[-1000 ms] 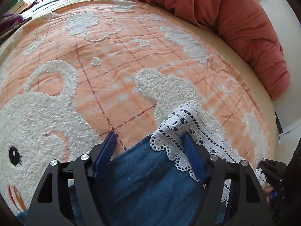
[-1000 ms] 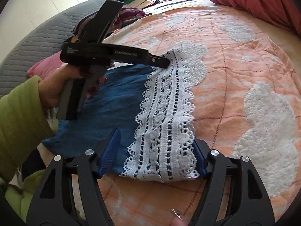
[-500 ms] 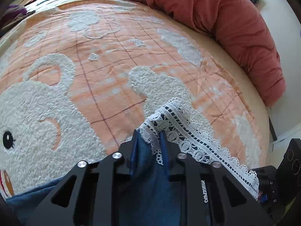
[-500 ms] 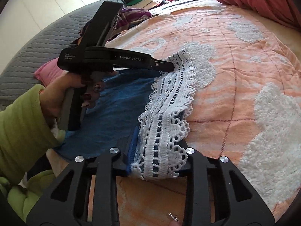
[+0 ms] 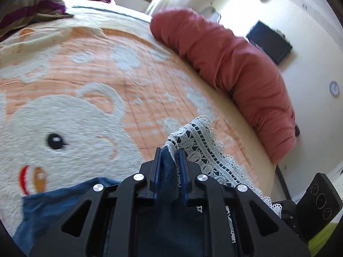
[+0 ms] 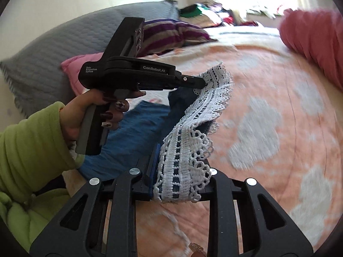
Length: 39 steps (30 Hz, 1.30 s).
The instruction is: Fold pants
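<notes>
Fold under way on the bed: both grippers pinch the lace hem (image 6: 193,128) of the blue pants (image 6: 133,132), one at each end, and hold it off the orange blanket (image 6: 268,85). The left gripper (image 5: 169,160) has its jaws closing narrow on a bunch of denim and lace at the hem's far corner; from the right wrist the same gripper (image 6: 201,82) shows side-on, gripped by a hand (image 6: 100,109) in a green sleeve (image 6: 32,150). The right gripper (image 6: 182,171) is likewise closing on the near corner, where white lace spills over the pads and hides most of them. Between the two grips the hem hangs in a loose, slack band. The rest of the pants lies crumpled on the blanket below and to the left, beside a pink pillow (image 6: 79,68); the waist end cannot be made out. A red bolster (image 5: 235,68) lines the far edge of the bed. By the look of it, the pick-up is done and the first fold is only starting: the hem has yet to be carried over the body of the pants, laid down and smoothed, and any further folds remain.
</notes>
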{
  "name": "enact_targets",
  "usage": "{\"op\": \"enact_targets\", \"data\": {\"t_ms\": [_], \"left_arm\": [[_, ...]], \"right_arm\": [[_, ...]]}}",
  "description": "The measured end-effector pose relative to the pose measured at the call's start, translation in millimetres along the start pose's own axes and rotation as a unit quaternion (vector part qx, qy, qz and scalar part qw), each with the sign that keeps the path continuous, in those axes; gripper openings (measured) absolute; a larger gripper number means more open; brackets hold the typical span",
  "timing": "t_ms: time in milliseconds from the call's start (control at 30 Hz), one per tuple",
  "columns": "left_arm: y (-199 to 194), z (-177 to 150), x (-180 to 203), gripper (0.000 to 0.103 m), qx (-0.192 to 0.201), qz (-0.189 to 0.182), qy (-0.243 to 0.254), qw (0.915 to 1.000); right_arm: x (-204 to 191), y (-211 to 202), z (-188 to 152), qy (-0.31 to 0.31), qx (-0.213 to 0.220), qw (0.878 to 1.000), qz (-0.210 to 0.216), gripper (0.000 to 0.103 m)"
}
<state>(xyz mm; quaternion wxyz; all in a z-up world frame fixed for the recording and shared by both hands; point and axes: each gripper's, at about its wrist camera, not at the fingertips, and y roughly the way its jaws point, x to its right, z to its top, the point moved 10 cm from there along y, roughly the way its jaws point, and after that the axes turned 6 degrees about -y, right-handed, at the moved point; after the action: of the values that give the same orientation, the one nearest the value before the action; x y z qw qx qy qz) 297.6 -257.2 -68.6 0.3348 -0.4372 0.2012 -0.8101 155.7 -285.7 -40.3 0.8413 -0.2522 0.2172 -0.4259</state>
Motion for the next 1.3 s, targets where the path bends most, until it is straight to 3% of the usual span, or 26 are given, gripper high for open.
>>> {"op": "enact_targets", "data": {"t_ms": [267, 367, 567, 633, 733, 833, 1067, 1300], "left_arm": [[-48.6, -11.0, -54.6, 0.016, 0.037, 0.008, -0.066, 0.9971], [-67.4, -16.4, -75.7, 0.023, 0.051, 0.013, -0.100, 0.9936], [-129.4, -33.1, -132.6, 0.042, 0.108, 0.029, -0.195, 0.9744], [-150.0, -41.8, -151.1, 0.046, 0.126, 0.033, -0.224, 0.9657], [-168.0, -56.8, -166.4, 0.051, 0.133, 0.039, -0.244, 0.9598], [-178.0, -73.9, -168.7, 0.056, 0.131, 0.034, -0.254, 0.9577], [-191.9, -114.0, -147.3, 0.061, 0.109, 0.033, -0.229, 0.9667], [-185.3, -161.4, -102.9, 0.067, 0.059, 0.030, -0.195, 0.9786]], "right_arm": [[-69.7, 31.9, 21.6, -0.151, -0.037, 0.988, 0.013, 0.018], [-98.9, 47.6, 19.3, -0.184, -0.047, 0.981, 0.031, 0.018], [-155.3, 75.3, 3.4, -0.263, -0.062, 0.962, 0.048, 0.024], [-169.4, 78.0, -0.8, -0.268, -0.062, 0.959, 0.062, 0.038], [-189.6, 68.6, -0.5, -0.256, -0.052, 0.958, 0.116, 0.050], [-179.6, 54.7, 5.7, -0.237, -0.039, 0.964, 0.117, 0.062], [-98.9, 34.4, -8.4, -0.173, -0.061, 0.983, 0.015, 0.064], [-78.5, 36.3, -26.8, -0.154, -0.080, 0.985, -0.010, 0.064]]}}
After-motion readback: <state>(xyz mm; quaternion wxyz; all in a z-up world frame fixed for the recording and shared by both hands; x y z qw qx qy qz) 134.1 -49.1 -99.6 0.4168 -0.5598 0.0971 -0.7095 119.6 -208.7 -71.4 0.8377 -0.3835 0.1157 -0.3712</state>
